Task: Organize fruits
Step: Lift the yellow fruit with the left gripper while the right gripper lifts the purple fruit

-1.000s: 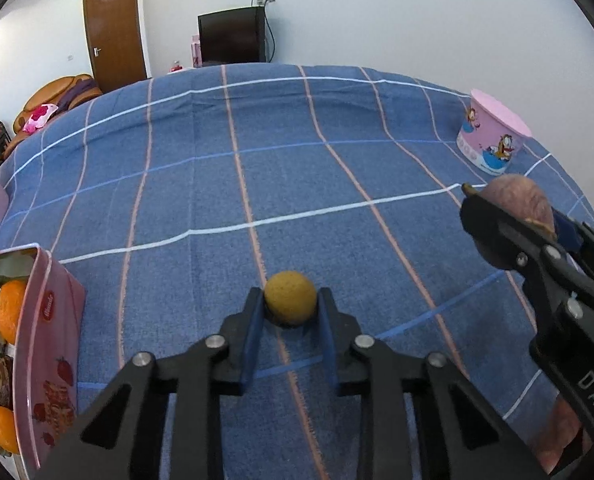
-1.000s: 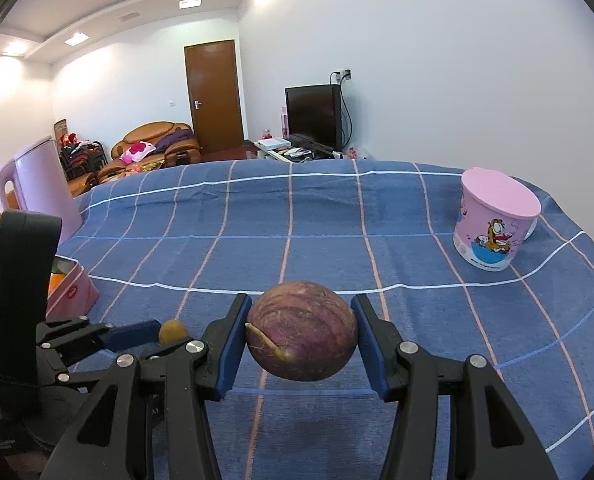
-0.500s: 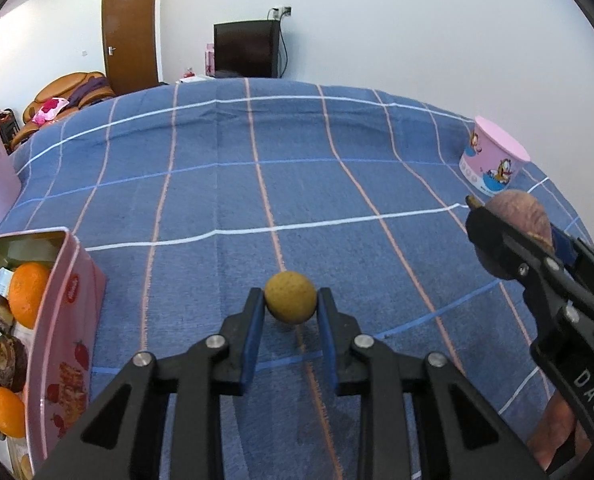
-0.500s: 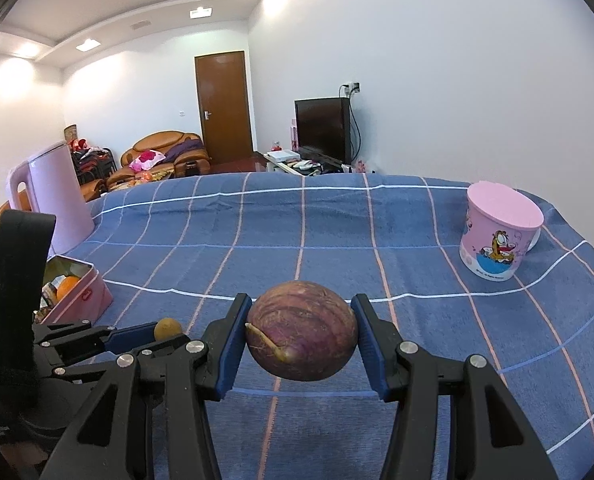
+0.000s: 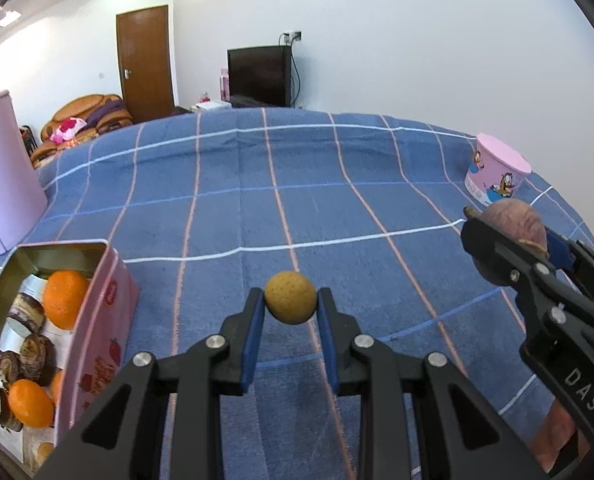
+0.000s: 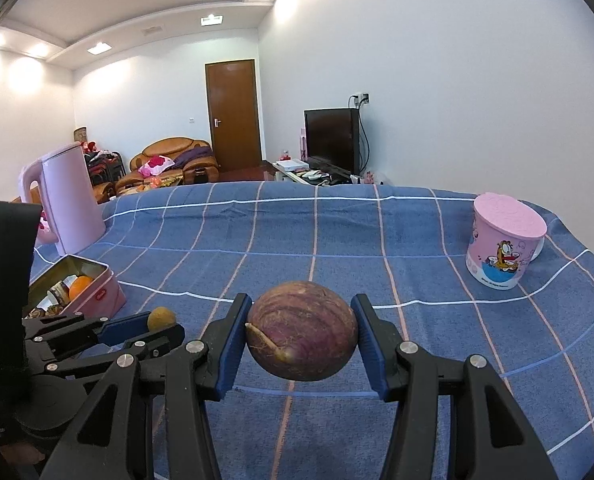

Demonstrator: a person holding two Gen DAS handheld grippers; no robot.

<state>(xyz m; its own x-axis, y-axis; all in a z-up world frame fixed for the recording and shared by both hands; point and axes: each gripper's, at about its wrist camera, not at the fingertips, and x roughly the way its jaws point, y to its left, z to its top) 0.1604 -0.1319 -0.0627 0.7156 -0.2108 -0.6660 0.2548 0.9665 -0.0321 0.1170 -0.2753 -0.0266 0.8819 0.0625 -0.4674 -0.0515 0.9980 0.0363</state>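
My left gripper (image 5: pixel 291 306) is shut on a small round tan fruit (image 5: pixel 291 298) and holds it above the blue checked cloth. My right gripper (image 6: pixel 301 338) is shut on a large purple-brown passion fruit (image 6: pixel 301 336), also held above the cloth. The right gripper with its fruit (image 5: pixel 515 226) shows at the right of the left wrist view. The left gripper with the tan fruit (image 6: pixel 161 318) shows at the lower left of the right wrist view. An open pink tin (image 5: pixel 109 296) at the left holds oranges (image 5: pixel 65 298) and wrapped snacks.
A pink cartoon cup (image 6: pixel 505 248) stands at the far right of the table (image 6: pixel 337 232). A pink kettle (image 6: pixel 71 208) stands at the far left behind the tin (image 6: pixel 105 294). A TV, a door and a sofa lie beyond the table.
Both grippers have risen and tilted up with their fruits still held. The tin and the kettle have come further into view at the left.
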